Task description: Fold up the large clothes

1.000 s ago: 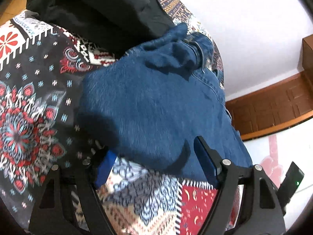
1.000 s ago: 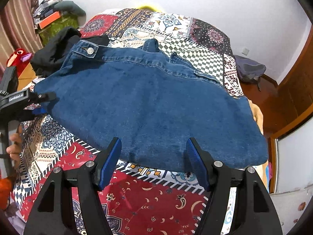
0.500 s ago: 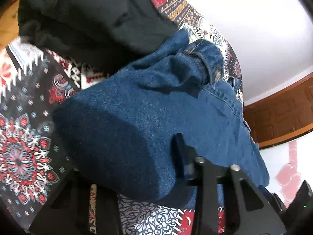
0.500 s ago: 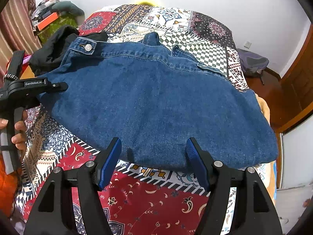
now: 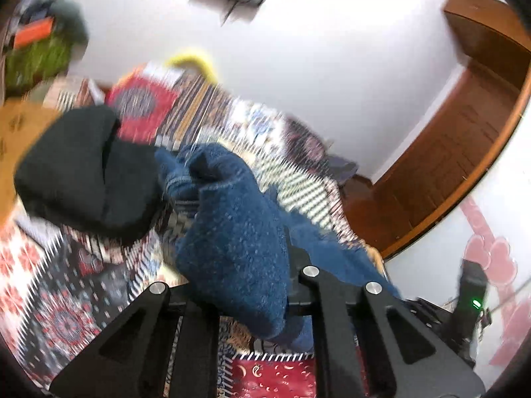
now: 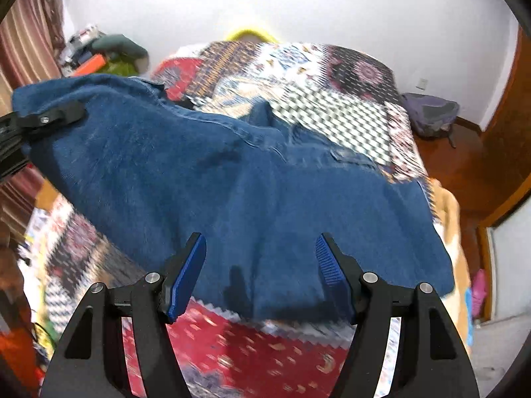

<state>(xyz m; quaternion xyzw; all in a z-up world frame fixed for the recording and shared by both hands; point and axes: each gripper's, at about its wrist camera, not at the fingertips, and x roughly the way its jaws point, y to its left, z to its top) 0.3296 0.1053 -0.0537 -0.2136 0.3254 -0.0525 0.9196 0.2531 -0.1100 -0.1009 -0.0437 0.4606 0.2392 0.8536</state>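
A large blue denim garment (image 6: pixel 265 192) lies across the patterned bedspread (image 6: pixel 298 76). My left gripper (image 5: pixel 239 285) is shut on its left edge and holds that edge lifted off the bed; bunched denim (image 5: pixel 232 232) fills the space between its fingers. The left gripper also shows in the right wrist view (image 6: pixel 49 119), clamped on the raised left corner. My right gripper (image 6: pixel 260 265) is open with blue pads, just above the garment's near hem, holding nothing.
A black garment (image 5: pixel 86 172) is heaped on the bed left of the denim. A wooden door (image 5: pixel 464 152) and floor lie to the right. A dark backpack (image 6: pixel 431 112) sits on the floor by the wall. Cluttered shelves (image 6: pixel 99 56) stand far left.
My left gripper closed on the denim's left edge and lifted it up off the bed. My right gripper stayed open near the front hem.
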